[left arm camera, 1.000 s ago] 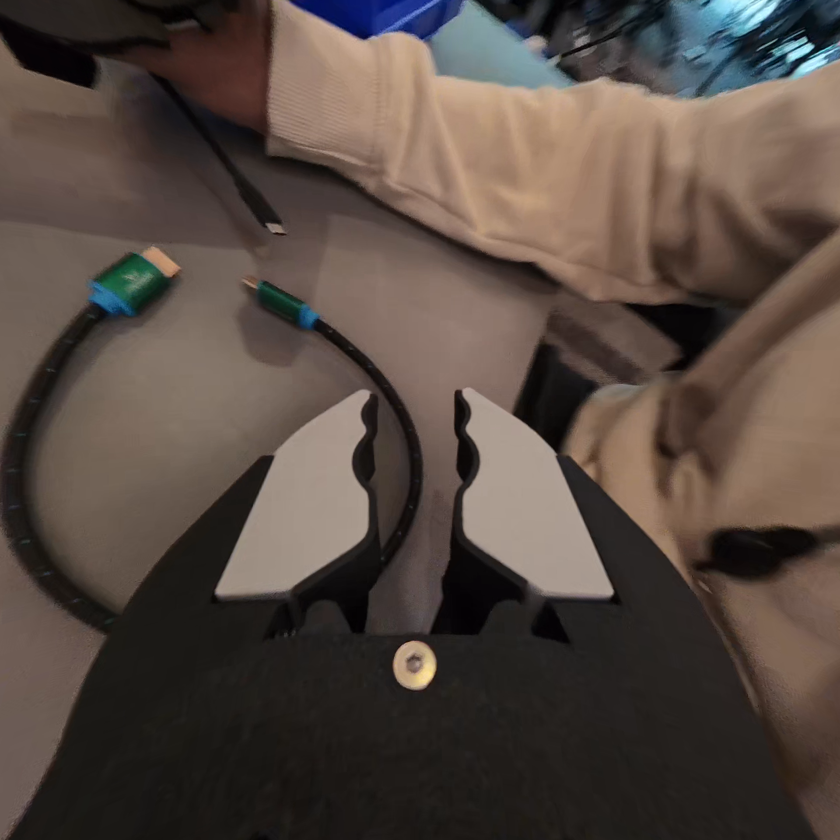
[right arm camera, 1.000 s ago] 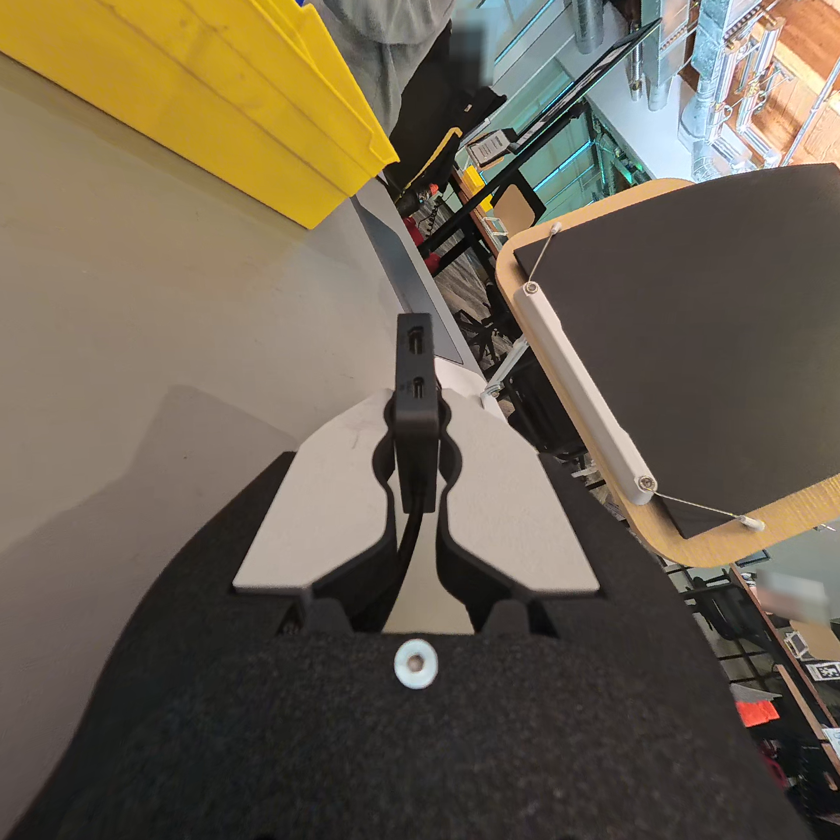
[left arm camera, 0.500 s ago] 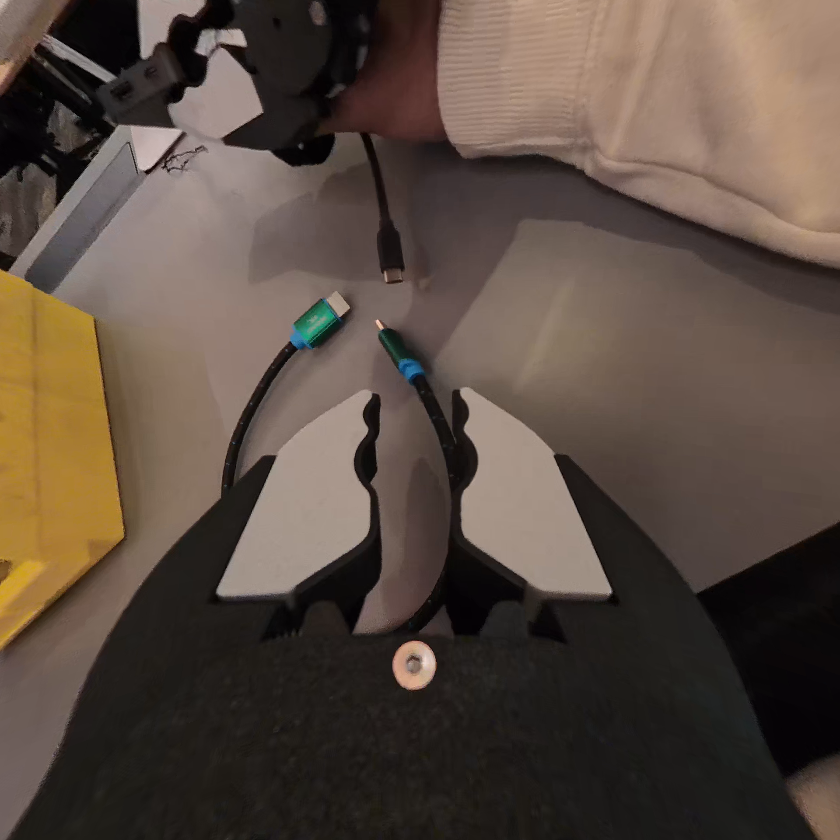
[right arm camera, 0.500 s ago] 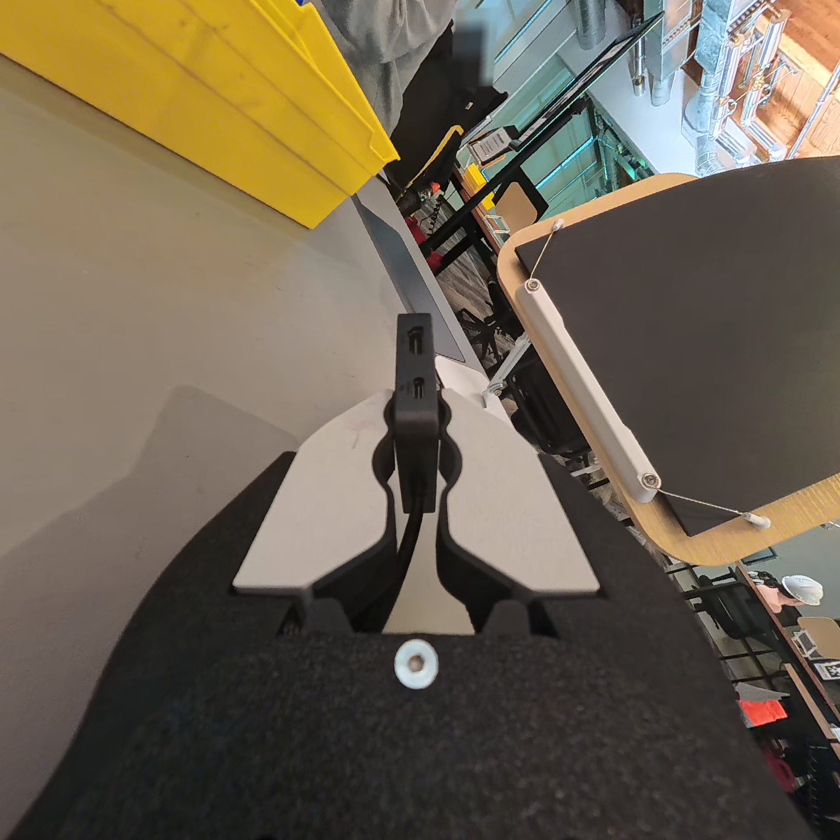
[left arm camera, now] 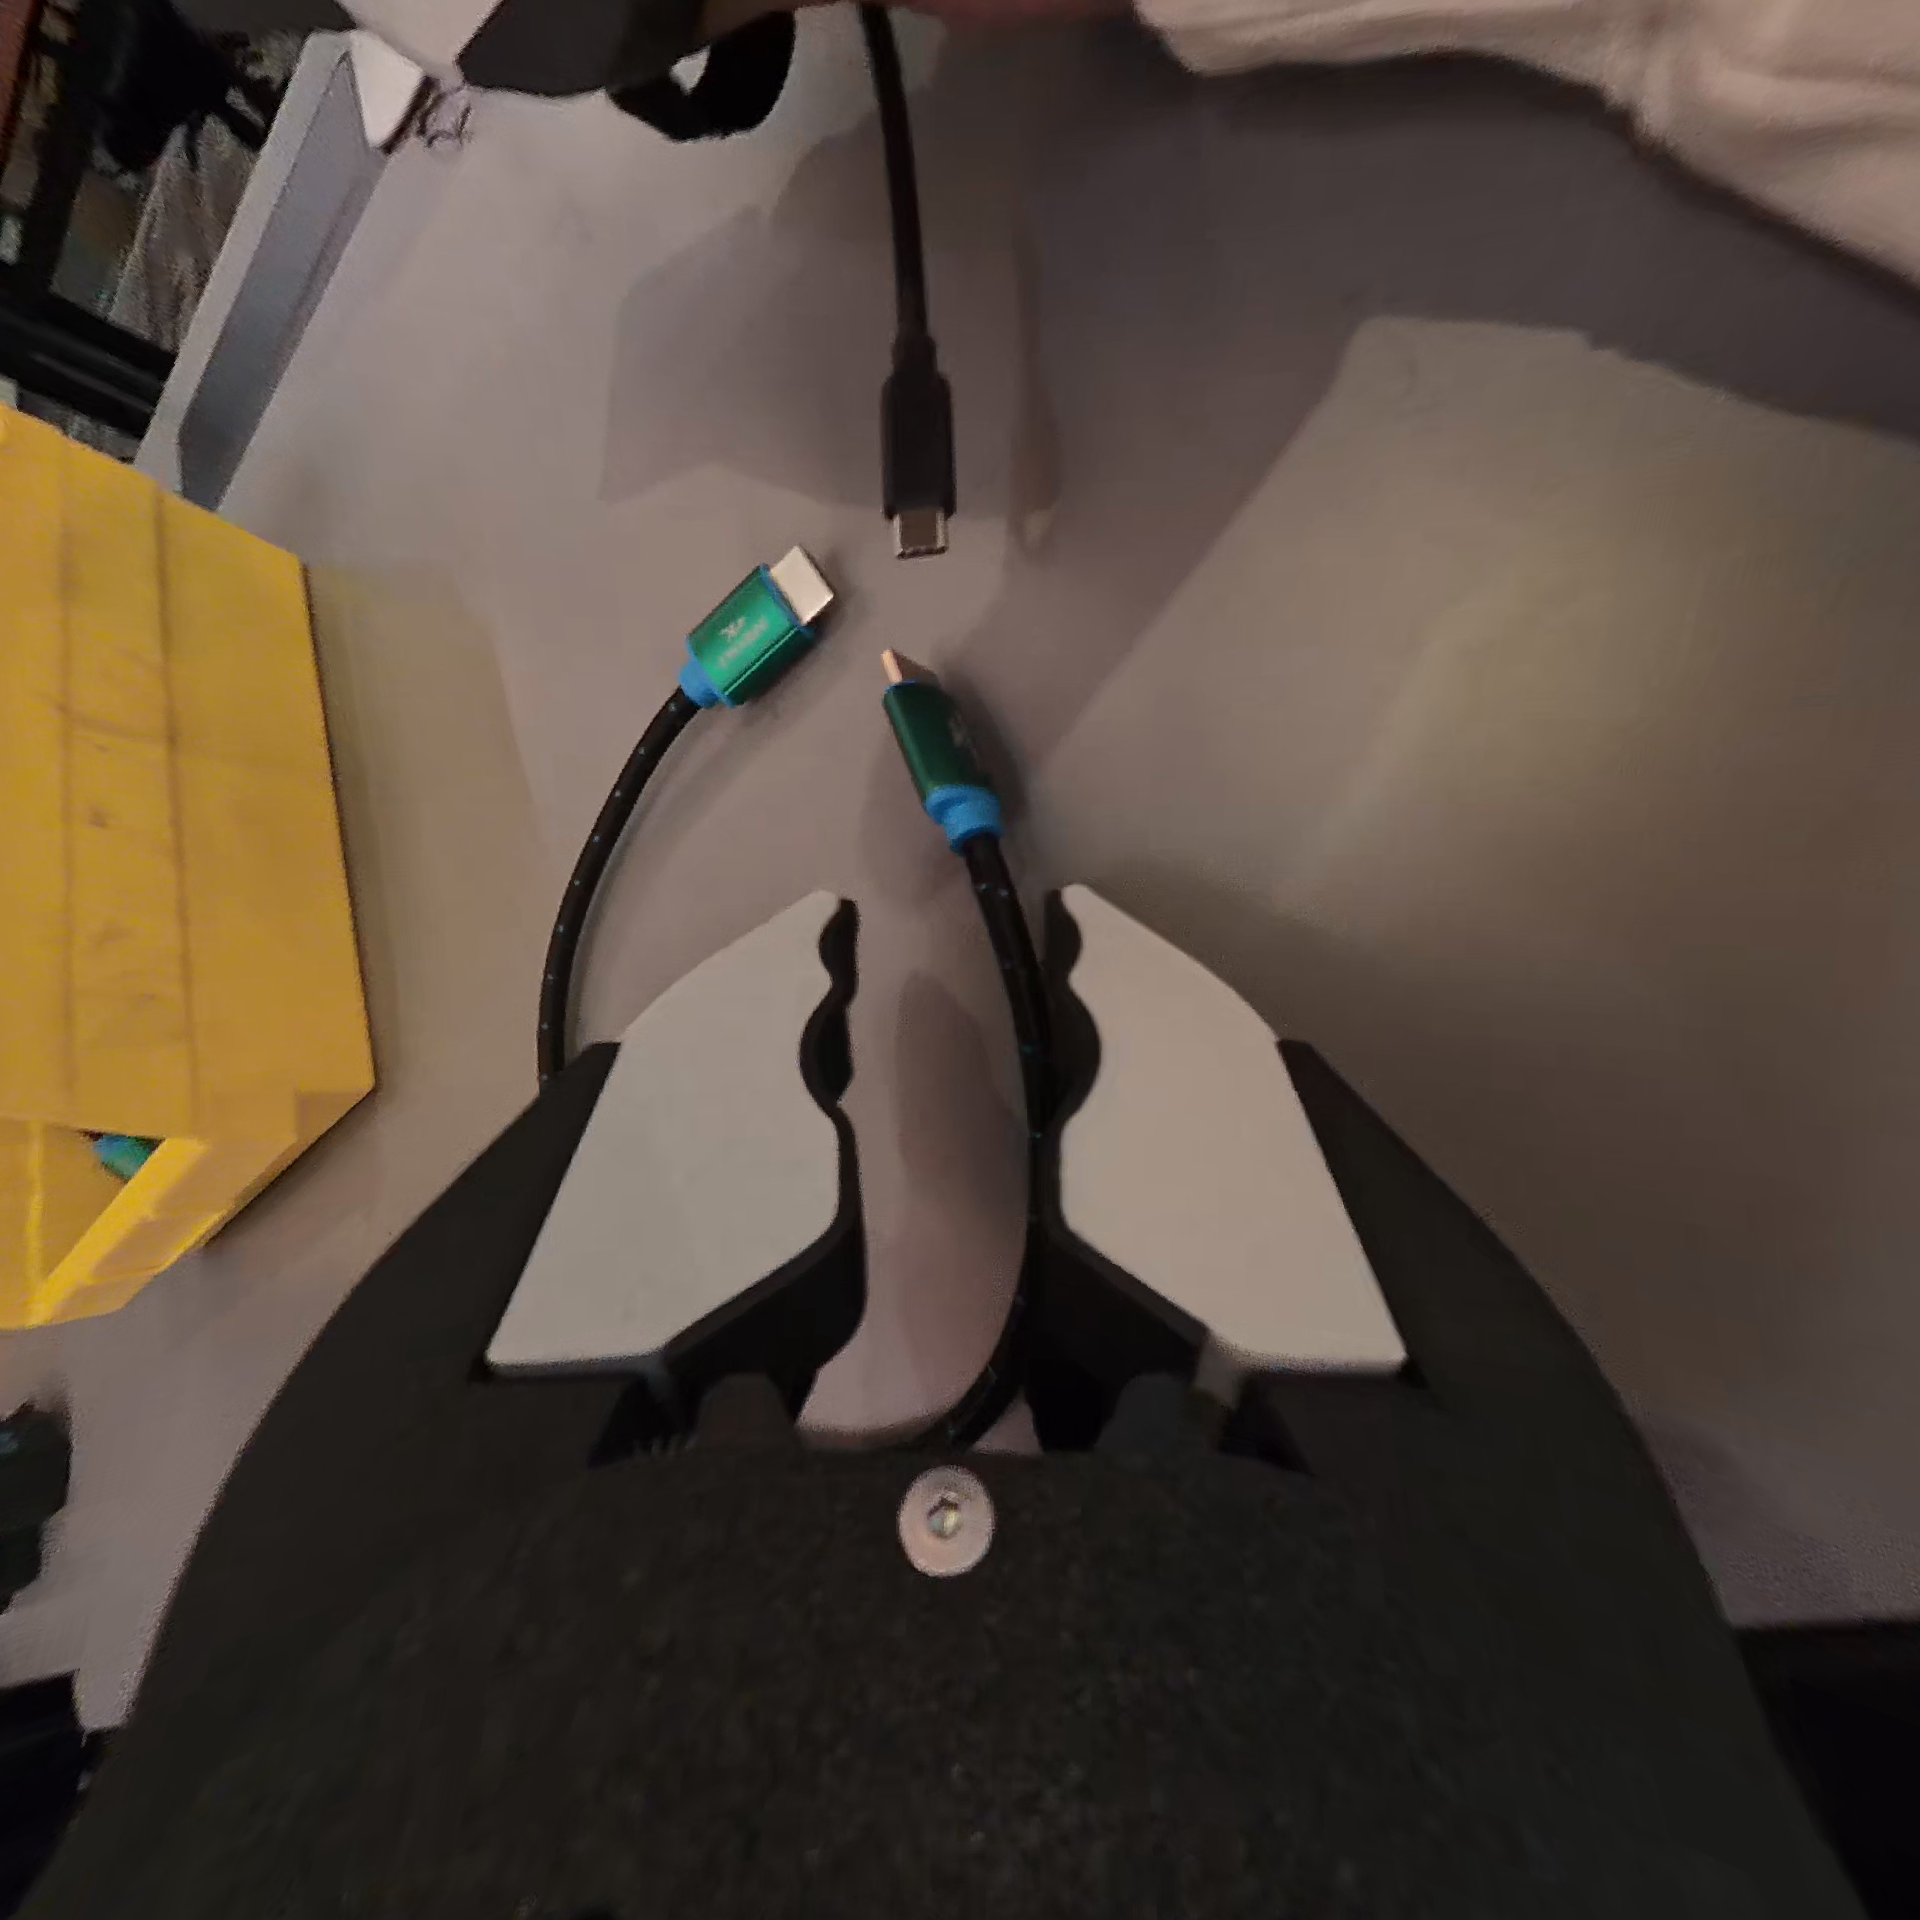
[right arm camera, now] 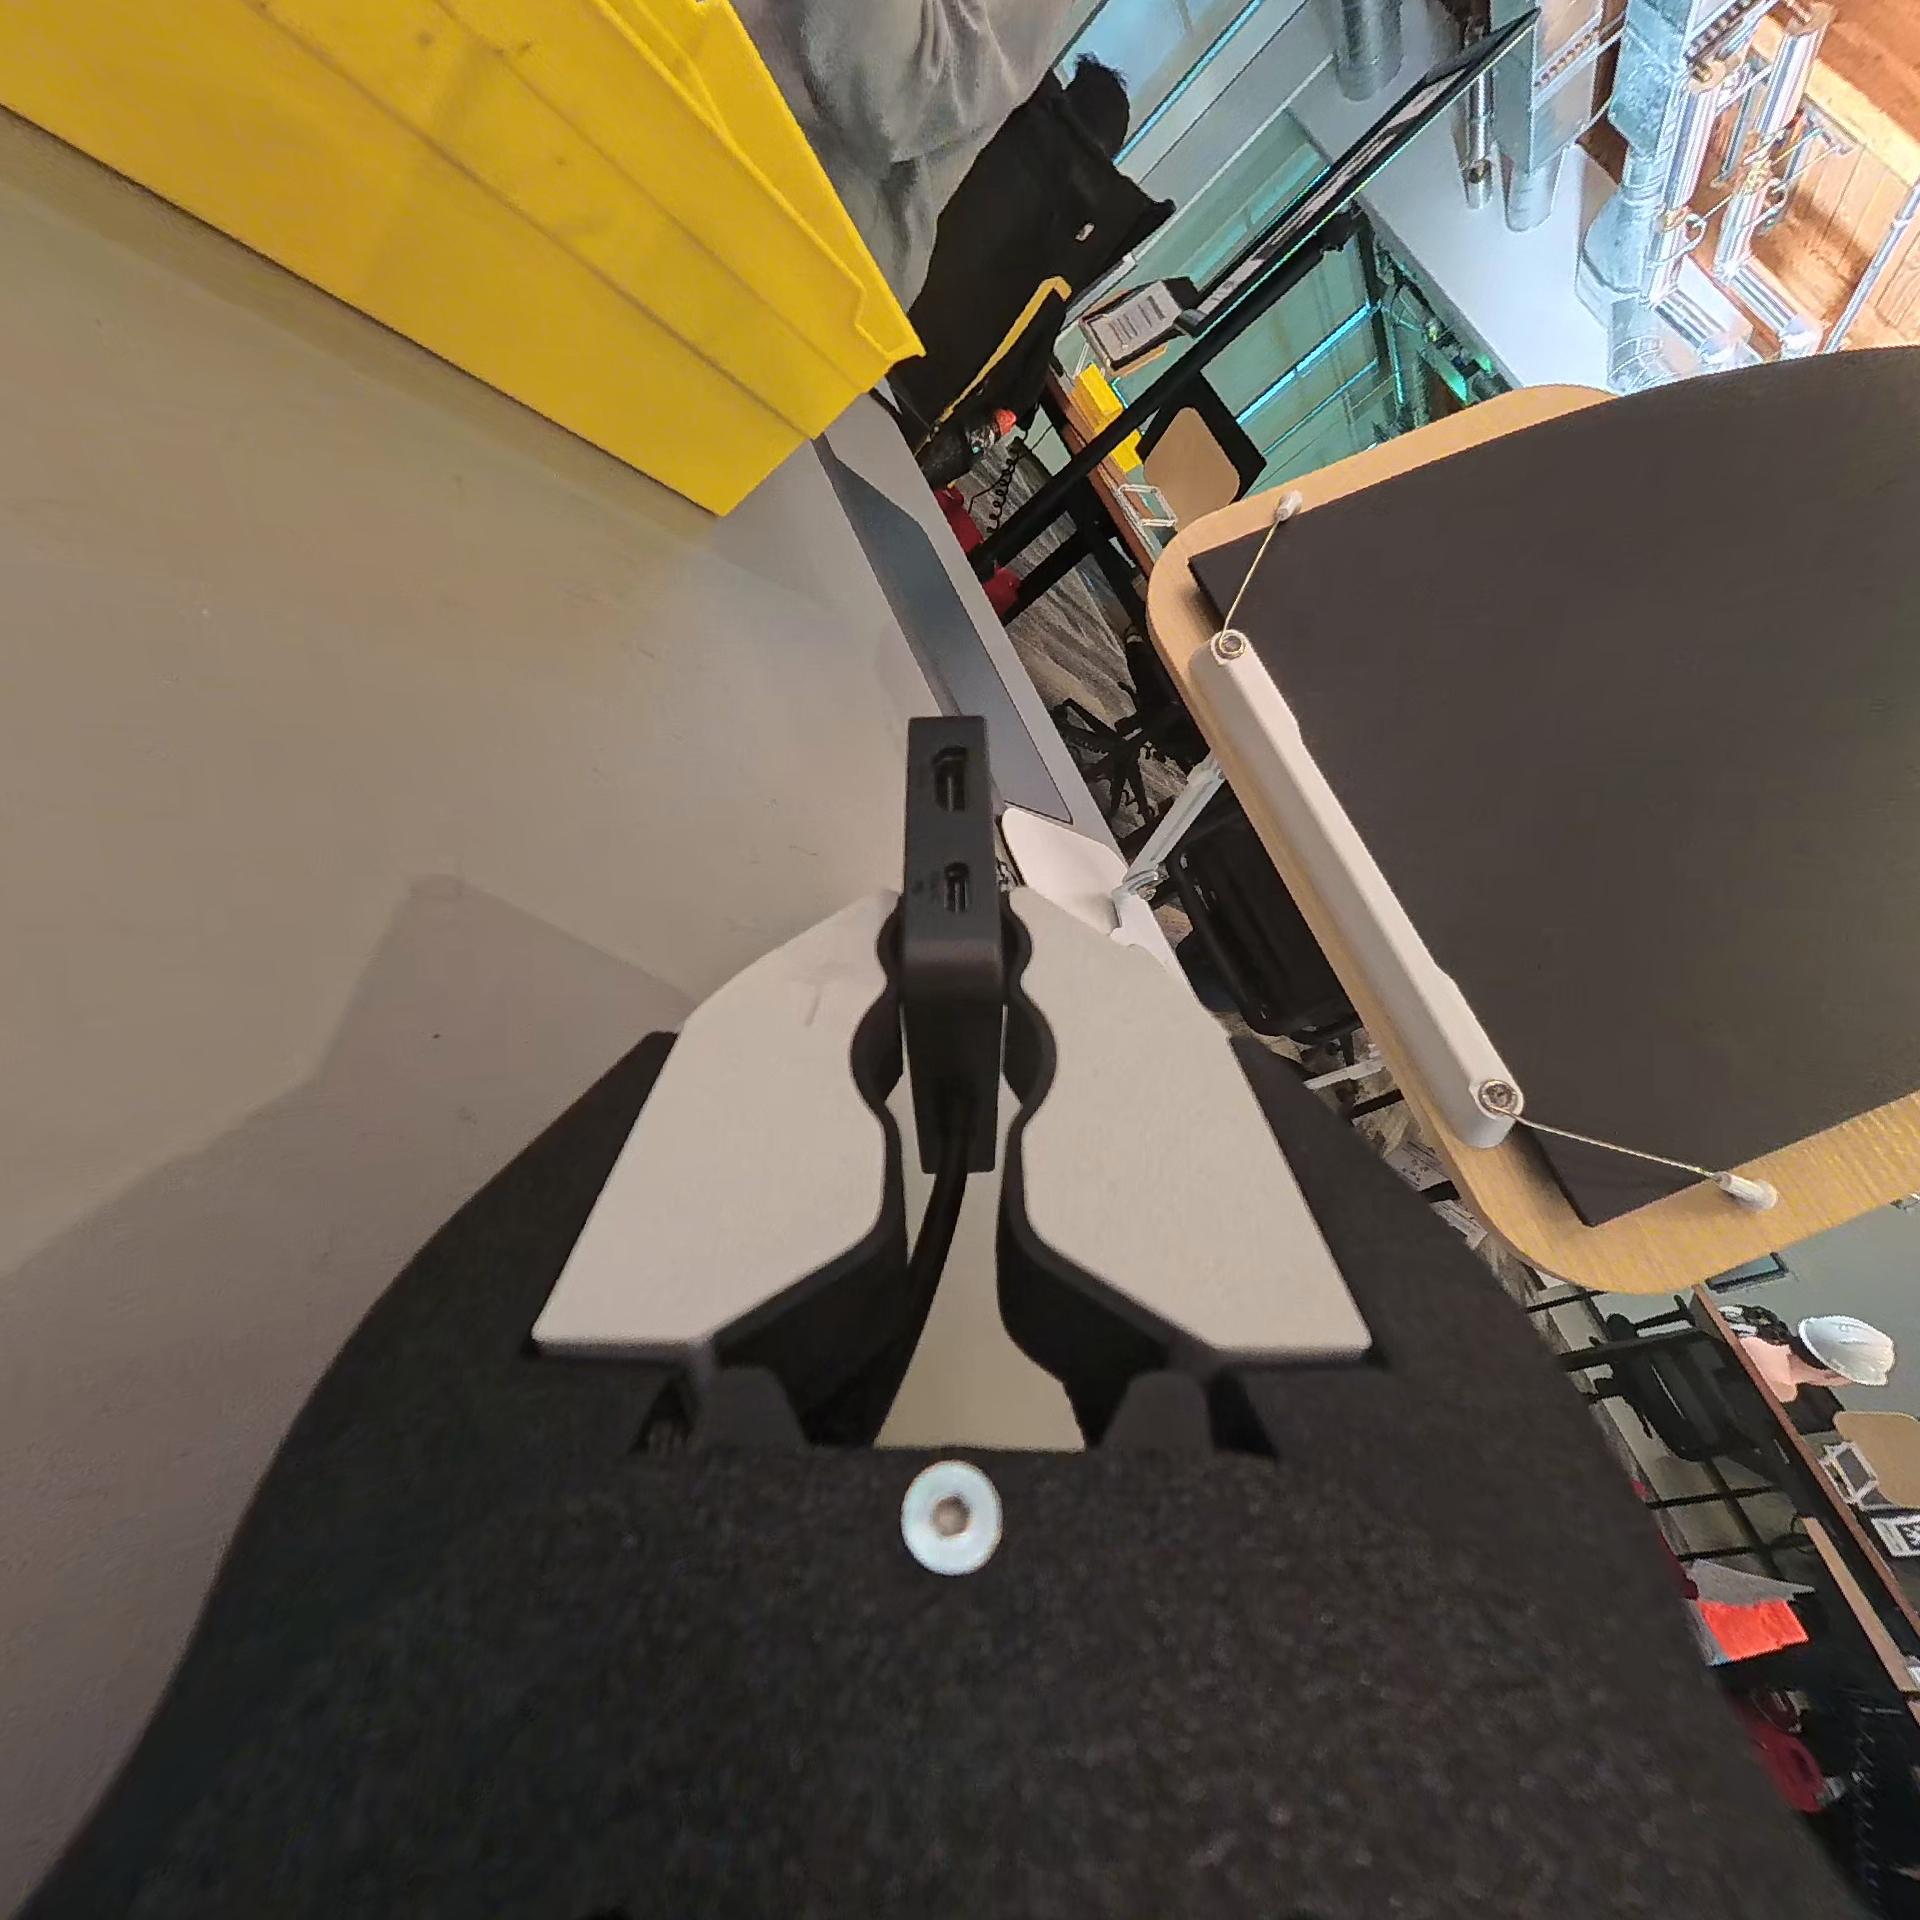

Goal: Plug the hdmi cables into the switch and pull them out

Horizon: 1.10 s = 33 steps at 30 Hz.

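In the left wrist view, our left gripper (left arm camera: 951, 914) hangs spread over the grey table (left arm camera: 1455, 831), the braided HDMI cable (left arm camera: 1013, 997) running between its fingers, green plugs (left arm camera: 940, 743) ahead. In the right wrist view, our right gripper (right arm camera: 951, 914) pinches the black switch (right arm camera: 951, 883) above the table.

- Yellow bin (left arm camera: 156, 852) sitting on the grey table (left arm camera: 1507, 831), at the left edge of the left wrist view.
- Same yellow bin (right arm camera: 499, 208) stretched along the top left of the right wrist view.
- Black panel with a tan wooden border (right arm camera: 1621, 790) filling the right side there.
- White bar (right arm camera: 1351, 894) fixed along that panel's edge, thin wires at both ends.
- White hard hat (right arm camera: 1844, 1349) far off, low right.
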Motion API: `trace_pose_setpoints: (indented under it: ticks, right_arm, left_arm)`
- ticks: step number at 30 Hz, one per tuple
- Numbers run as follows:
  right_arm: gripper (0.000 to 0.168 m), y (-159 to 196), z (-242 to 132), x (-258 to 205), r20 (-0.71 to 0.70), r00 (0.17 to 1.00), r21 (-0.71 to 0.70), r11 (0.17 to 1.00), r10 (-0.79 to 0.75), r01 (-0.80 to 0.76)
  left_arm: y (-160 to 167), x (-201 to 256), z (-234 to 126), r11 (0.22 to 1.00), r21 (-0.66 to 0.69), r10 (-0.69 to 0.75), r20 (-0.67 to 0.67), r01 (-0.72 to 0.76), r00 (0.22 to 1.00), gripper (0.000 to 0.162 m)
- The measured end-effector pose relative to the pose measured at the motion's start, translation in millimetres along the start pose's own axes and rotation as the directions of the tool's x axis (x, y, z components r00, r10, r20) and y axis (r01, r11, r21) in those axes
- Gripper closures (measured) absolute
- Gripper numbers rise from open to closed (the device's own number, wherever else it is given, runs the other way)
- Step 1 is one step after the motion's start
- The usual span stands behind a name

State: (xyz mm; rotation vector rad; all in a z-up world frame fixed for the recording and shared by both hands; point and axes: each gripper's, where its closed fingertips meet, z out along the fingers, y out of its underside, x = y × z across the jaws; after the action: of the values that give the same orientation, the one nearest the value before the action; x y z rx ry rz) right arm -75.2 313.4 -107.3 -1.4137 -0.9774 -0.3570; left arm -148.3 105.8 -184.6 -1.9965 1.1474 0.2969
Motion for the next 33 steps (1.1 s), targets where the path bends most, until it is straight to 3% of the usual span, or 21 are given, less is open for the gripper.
trace_pose_setpoints:
  ticks: [3, 7, 15, 21, 23, 30, 33]
  right_arm:
    - [0.154, -0.1, 0.0, -0.1, 0.000, 1.000, 0.000, 1.000, -0.001, 0.001]
    - [0.154, -0.3, 0.2, -0.3, 0.000, 1.000, -0.002, 1.000, -0.004, 0.004]
    - [0.155, -3.5, -1.8, 2.8, -0.018, 1.000, 0.016, 1.000, -0.005, 0.005]
    - [0.155, -24.1, -14.2, 8.9, -0.054, 0.999, 0.138, 0.990, -0.001, 0.009]
    - [0.155, -33.9, -20.0, 9.0, -0.072, 0.997, 0.189, 0.981, -0.020, 0.034]
    - [0.154, -53.0, -32.6, 14.6, -0.218, 0.965, 0.214, 0.957, -0.147, 0.194]
    - [0.154, -52.3, -32.0, 16.1, -0.245, 0.955, 0.180, 0.960, -0.169, 0.216]
  left_arm:
    - [4.0, 1.3, 4.0, 0.998, -0.011, -0.065, -0.056, 0.065, 0.996, 0.154]
    - [3.3, 5.1, 6.0, 0.983, 0.001, -0.179, -0.226, 0.184, 0.957, 0.155]
    - [-0.3, -5.6, 13.2, 0.928, -0.012, -0.341, -0.423, 0.371, 0.839, 0.156]
    - [-28.3, -52.1, -5.3, 0.784, -0.087, -0.490, -0.694, 0.615, 0.527, 0.156]
    - [-35.2, -77.6, -10.3, 0.737, -0.130, -0.516, -0.742, 0.663, 0.428, 0.156]
    - [-70.3, -145.8, -29.2, 0.488, -0.366, -0.550, -0.834, 0.793, -0.046, 0.156]
    - [-84.0, -149.3, -29.6, 0.457, -0.415, -0.539, -0.833, 0.787, -0.126, 0.156]
